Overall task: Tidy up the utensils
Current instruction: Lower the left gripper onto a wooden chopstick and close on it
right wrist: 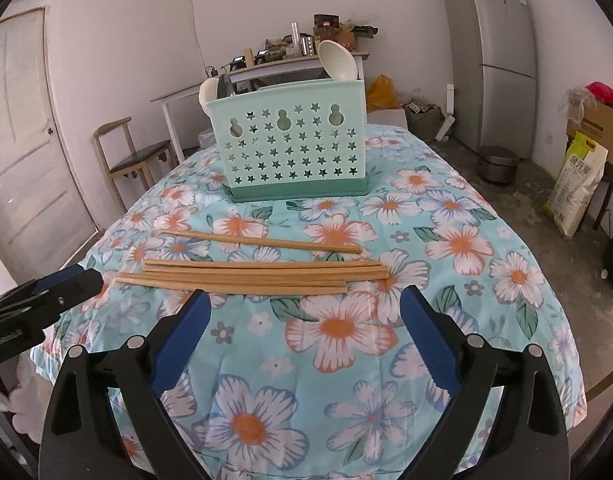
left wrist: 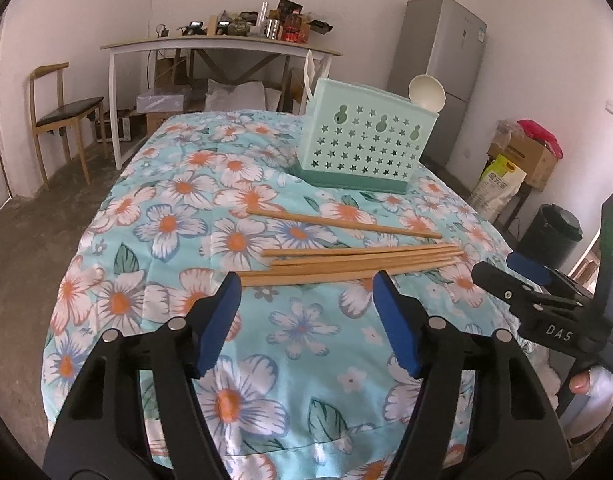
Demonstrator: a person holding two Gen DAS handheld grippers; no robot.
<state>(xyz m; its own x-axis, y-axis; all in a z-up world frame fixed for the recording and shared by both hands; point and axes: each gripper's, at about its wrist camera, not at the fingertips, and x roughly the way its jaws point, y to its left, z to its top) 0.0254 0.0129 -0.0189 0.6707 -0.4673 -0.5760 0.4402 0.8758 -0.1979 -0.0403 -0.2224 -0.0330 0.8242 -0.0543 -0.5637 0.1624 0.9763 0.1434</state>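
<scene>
Both the left gripper (left wrist: 306, 286) and right gripper (right wrist: 304, 300) are held with jaws spread and empty, with loose wooden chopsticks (right wrist: 258, 270) seen at twelve o'clock on the floral-clothed desk (right wrist: 346, 360).

We see wooden chopsticks (right wrist: 258, 272) lying flat on the floral-covered desk (right wrist: 446, 240), crosswise to our view: one stick (right wrist: 262, 242) alone and slightly angled, the others bunched side by side nearer to us. Behind them stands a mint-green utensil holder (right wrist: 292, 148), upright, its wall pierced with stars and gourd shapes, on a darker green base. White spoons (right wrist: 338, 60) poke up from its compartments.
</scene>
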